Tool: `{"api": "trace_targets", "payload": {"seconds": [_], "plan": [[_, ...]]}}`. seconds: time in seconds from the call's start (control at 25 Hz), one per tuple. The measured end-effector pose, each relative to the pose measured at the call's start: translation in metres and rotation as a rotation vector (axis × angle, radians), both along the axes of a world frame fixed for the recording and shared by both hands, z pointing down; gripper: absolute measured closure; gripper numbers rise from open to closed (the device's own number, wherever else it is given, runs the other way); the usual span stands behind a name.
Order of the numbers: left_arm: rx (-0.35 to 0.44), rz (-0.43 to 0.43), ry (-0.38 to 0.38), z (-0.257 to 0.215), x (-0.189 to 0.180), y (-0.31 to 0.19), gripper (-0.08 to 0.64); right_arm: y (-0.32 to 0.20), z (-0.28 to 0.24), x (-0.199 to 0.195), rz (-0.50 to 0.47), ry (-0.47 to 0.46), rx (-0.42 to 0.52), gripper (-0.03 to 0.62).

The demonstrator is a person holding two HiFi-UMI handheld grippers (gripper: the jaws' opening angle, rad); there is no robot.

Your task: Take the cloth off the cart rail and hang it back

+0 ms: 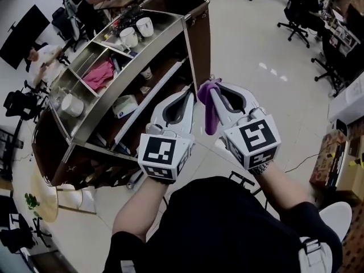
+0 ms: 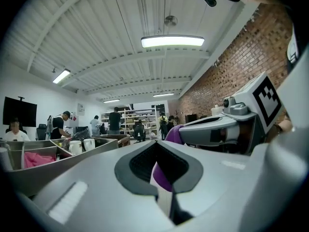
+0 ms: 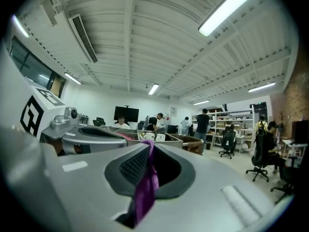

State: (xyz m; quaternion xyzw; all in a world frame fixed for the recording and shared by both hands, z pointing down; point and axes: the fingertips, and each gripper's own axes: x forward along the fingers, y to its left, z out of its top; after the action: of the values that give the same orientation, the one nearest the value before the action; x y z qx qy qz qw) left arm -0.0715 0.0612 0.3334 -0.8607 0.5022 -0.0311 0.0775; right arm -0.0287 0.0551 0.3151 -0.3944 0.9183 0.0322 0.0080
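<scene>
R gripper (image 1: 211, 89) pinches purple fabric cloth (image 1: 211, 118) near its top; looks limp, light, hangs toward 6 o'clock. L gripper (image 1: 187, 94) closed, empty.

A narrow purple cloth (image 1: 210, 115) is pinched between the closed jaws of the right gripper (image 1: 212, 89) and hangs down bunched. It is held off the cart (image 1: 199, 33), just beside its brown end panel.

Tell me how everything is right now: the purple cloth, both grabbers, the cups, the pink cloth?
purple cloth: off the cart, dangling from the right gripper.
right gripper: shut on the purple cloth.
left gripper: shut, nothing in it.
mugs: upright in the cart's top tray.
pink cloth: crumpled in a cart compartment.
</scene>
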Motion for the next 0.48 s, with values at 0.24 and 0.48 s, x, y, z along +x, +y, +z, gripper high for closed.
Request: {"api": "trace_targets", "payload": {"seconds": [0.24, 0.48], "plan": [[-0.006, 0.055, -0.007, 0.001, 0.047, -0.012, 0.561, -0.006, -0.005, 0.043, 0.043, -0.011, 0.015, 0.577], [-0.006, 0.084, -0.011, 0.001, 0.072, -0.016, 0.561, -0.008, -0.007, 0.066, 0.065, -0.022, 0.017, 0.578]]}}
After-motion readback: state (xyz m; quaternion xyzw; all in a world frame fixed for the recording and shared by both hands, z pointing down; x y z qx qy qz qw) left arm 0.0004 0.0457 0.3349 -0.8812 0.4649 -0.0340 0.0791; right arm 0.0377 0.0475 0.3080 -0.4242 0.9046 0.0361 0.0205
